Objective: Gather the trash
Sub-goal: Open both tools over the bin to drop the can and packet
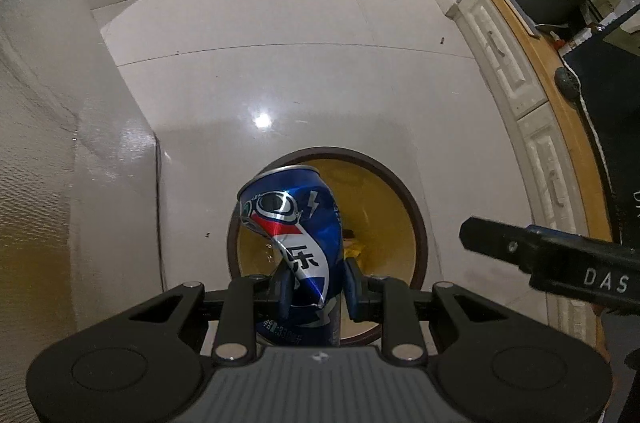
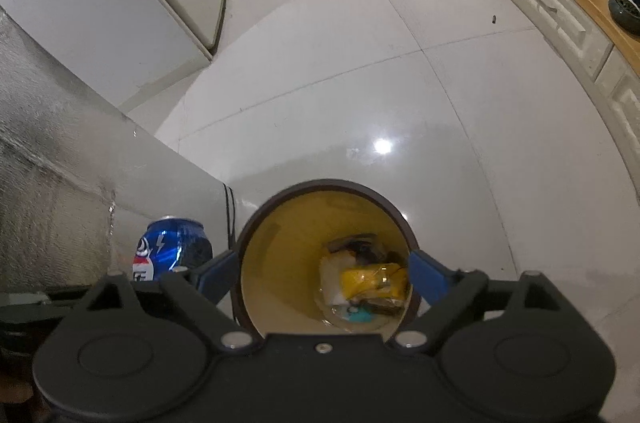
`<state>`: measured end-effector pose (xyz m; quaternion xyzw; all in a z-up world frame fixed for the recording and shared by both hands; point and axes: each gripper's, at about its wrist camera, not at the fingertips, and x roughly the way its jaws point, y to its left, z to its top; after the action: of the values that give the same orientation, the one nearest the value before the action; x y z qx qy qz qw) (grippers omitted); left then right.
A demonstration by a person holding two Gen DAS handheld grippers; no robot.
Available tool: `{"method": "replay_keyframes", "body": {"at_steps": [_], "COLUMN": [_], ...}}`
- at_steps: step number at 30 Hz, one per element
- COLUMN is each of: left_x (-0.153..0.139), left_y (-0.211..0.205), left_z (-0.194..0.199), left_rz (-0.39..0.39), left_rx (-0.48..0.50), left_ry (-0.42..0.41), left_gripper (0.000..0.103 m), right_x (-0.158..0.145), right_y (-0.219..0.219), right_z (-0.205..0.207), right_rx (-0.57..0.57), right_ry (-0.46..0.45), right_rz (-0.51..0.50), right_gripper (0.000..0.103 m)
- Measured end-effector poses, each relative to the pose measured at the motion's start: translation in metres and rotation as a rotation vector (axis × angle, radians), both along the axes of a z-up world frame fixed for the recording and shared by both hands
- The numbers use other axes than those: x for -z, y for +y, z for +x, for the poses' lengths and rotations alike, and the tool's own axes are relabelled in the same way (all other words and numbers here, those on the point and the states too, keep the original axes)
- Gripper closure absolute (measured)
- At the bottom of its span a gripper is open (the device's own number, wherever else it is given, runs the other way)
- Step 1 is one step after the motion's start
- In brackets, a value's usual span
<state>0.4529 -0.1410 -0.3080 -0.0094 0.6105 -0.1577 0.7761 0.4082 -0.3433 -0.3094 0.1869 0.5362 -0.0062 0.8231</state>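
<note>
My left gripper (image 1: 316, 289) is shut on a dented blue Pepsi can (image 1: 294, 223) and holds it upright over the near rim of a round bin (image 1: 416, 223) with a dark rim and yellow inside. In the right wrist view the can (image 2: 172, 247) shows at the bin's left. My right gripper (image 2: 320, 273) is spread wide with its blue pads against the bin's (image 2: 280, 263) two sides, holding it. Wrappers and scraps (image 2: 368, 279) lie at the bin's bottom. The right gripper's body (image 1: 560, 263) shows at the right of the left wrist view.
The bin hangs over a glossy white tiled floor (image 1: 300, 83). A white fridge (image 2: 100, 3) and a textured wall (image 2: 40, 143) are on the left. A wood-topped counter with white drawers (image 1: 532, 127) runs along the right, with dark items on it.
</note>
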Motion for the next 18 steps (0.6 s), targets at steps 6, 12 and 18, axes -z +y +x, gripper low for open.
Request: {"method": "replay_keyframes", "body": {"at_steps": [6, 12, 18], "left_x": [0.011, 0.016, 0.017], "left_y": [-0.001, 0.005, 0.011], "left_z": [0.001, 0.0, -0.004], "left_rz": [0.006, 0.079, 0.125], "left_rx": [-0.029, -0.053, -0.047], "left_ry": [0.015, 0.026, 0.035], "left_gripper": [0.063, 0.045, 0.035], "right_x": [0.006, 0.008, 0.007], "right_y": [-0.003, -0.001, 0.003], "right_z": [-0.002, -0.004, -0.005], "right_rx": [-0.029, -0.067, -0.113], "right_ry": [0.035, 0.048, 0.065], "right_rz": [-0.013, -0.029, -0.053], "right_gripper": [0.011, 0.01, 0.008]}}
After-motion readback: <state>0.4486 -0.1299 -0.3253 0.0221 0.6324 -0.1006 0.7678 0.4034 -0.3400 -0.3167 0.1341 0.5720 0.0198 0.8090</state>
